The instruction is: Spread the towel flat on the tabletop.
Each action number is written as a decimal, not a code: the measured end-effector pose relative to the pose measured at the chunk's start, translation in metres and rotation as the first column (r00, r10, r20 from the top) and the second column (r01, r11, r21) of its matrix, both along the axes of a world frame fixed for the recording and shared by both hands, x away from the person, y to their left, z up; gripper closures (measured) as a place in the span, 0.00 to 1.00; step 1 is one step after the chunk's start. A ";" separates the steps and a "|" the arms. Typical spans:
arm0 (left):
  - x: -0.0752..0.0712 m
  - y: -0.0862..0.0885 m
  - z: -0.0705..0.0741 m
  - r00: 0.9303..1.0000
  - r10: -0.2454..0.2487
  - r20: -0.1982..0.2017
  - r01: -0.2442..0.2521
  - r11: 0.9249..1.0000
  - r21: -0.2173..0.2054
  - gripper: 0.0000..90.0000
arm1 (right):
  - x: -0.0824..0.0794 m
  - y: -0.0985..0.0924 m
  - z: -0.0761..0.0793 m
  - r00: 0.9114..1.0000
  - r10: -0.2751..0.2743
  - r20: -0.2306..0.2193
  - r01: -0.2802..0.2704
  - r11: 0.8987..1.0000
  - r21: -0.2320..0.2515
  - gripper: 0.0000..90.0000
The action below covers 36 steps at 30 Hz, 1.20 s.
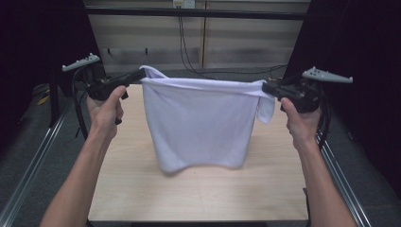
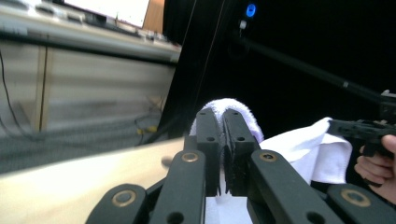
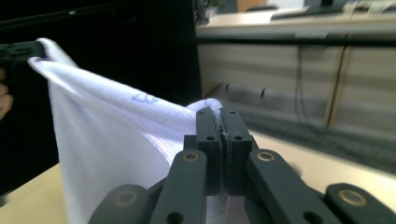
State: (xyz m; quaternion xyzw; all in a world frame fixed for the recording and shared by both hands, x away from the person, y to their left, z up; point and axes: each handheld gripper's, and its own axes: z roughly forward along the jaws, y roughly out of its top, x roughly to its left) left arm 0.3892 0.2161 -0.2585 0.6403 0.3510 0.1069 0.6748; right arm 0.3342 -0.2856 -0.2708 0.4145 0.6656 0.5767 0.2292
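Left gripper [image 1: 140,74] at nine o'clock and right gripper [image 1: 265,88] at three o'clock each clench a corner of the white towel [image 1: 201,123], hanging above the table [image 1: 198,194]

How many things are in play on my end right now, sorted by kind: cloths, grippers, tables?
White towel, held up by its two top corners: 1
Grippers, left gripper and right gripper, each clamped on a corner: 2
Wooden table: 1
Total: 4
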 end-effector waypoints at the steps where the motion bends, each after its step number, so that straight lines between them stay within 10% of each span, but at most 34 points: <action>1: -0.002 0.000 0.005 1.000 0.003 0.020 -0.003 1.000 -0.003 0.97 | 0.004 0.000 0.007 1.000 0.000 0.017 0.000 1.000 0.001 0.97; 4: -0.018 -0.001 0.018 0.993 -0.005 0.115 0.003 1.000 0.020 0.97 | 0.005 -0.004 0.028 0.996 0.000 0.089 -0.003 0.999 0.037 0.97; 8: -0.044 -0.005 -0.003 0.991 -0.070 0.111 0.061 0.995 0.085 0.97 | -0.008 -0.007 0.022 0.994 0.013 0.105 -0.018 0.999 0.048 0.97; 12: -0.074 -0.012 -0.079 0.991 -0.134 -0.017 0.135 0.973 0.186 0.96 | -0.026 -0.015 -0.044 0.999 0.040 -0.019 -0.040 0.999 0.018 0.97; 15: -0.090 -0.017 -0.139 0.977 -0.165 -0.131 0.189 0.962 0.198 0.96 | -0.043 -0.020 -0.105 0.989 0.056 -0.134 -0.057 0.998 0.000 0.97; 18: -0.101 -0.028 -0.177 0.949 -0.205 -0.241 0.259 0.941 0.219 0.96 | -0.060 -0.026 -0.151 0.972 0.055 -0.227 -0.057 0.998 0.001 0.97; 21: -0.108 -0.035 -0.183 0.932 -0.228 -0.282 0.296 0.927 0.230 0.89 | -0.075 -0.031 -0.178 0.957 0.040 -0.288 -0.048 0.999 -0.022 0.92; 23: -0.113 -0.033 -0.180 0.934 -0.249 -0.255 0.309 0.922 0.233 0.82 | -0.079 -0.031 -0.180 0.949 0.041 -0.314 -0.061 0.997 -0.054 0.74; 28: -0.110 -0.013 -0.179 0.946 -0.228 -0.229 0.278 0.935 0.218 0.74 | -0.097 -0.028 -0.177 0.952 0.066 -0.300 -0.072 0.997 -0.007 0.68; 32: -0.086 -0.006 -0.198 0.944 -0.177 -0.278 0.255 0.928 0.273 0.75 | -0.095 0.002 -0.185 0.931 0.153 -0.330 -0.167 0.986 -0.013 0.68; 36: -0.065 -0.016 -0.222 0.932 -0.139 -0.335 0.264 0.893 0.364 0.64 | -0.086 0.044 -0.194 0.901 0.250 -0.355 -0.282 0.958 -0.041 0.68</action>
